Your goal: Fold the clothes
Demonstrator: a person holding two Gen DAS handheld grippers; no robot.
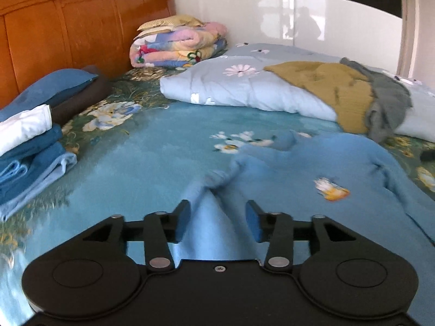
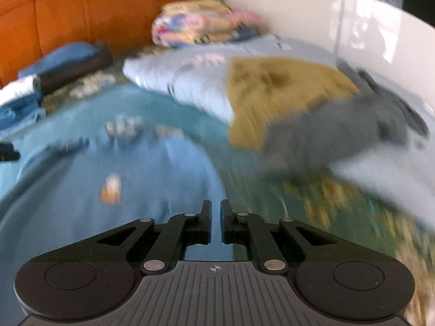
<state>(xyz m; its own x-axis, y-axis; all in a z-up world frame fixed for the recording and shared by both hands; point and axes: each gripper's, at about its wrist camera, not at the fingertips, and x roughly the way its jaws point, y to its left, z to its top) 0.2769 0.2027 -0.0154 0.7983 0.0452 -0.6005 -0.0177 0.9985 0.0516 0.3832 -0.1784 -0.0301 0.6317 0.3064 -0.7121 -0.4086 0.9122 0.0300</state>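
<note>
A light blue garment [image 1: 312, 168] with a small orange print lies spread on the bed; it also shows in the right wrist view [image 2: 152, 179], blurred. My left gripper [image 1: 217, 210] is open, its blue pads on either side of a raised fold of the garment. My right gripper [image 2: 216, 212] is shut, with nothing visible between its fingers, at the garment's right edge. A mustard garment [image 1: 334, 89] and a grey garment [image 1: 388, 103] lie heaped on a pale duvet [image 1: 231, 87].
A stack of folded blue and white clothes [image 1: 30, 146] sits at the left. A blue pillow [image 1: 51, 87] and a folded floral quilt [image 1: 176, 46] lie by the orange headboard [image 1: 68, 24]. A white wall [image 1: 312, 13] bounds the far side.
</note>
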